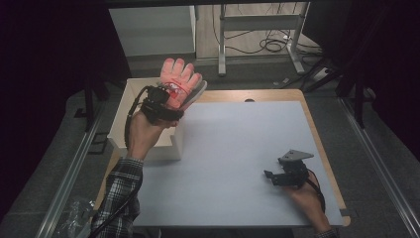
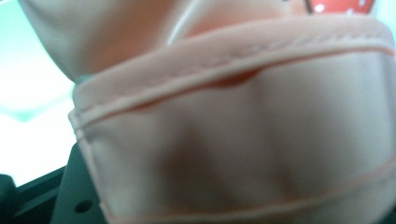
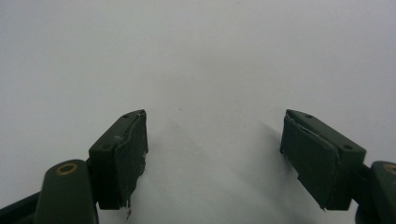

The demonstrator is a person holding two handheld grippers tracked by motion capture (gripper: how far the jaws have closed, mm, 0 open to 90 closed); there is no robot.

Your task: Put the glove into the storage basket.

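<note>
A pink oven glove (image 1: 179,82) with a red patterned patch is held up above the white box (image 1: 132,115) at the table's back left. My left gripper (image 1: 163,99) is shut on the glove's cuff, and the fingers of the glove point up and away. In the left gripper view the pink stitched cuff (image 2: 233,116) hangs very close to the camera and hides the jaws. My right gripper (image 1: 271,175) rests low over the white table sheet (image 1: 228,148) at the front right. Its jaws stand wide apart with nothing between them (image 3: 212,154).
The white box is open-topped and sits partly off the table's left edge. A wooden table rim (image 1: 322,144) borders the sheet on the right. Beyond the table stand a metal frame leg (image 1: 222,44) and cables (image 1: 272,44) on the floor.
</note>
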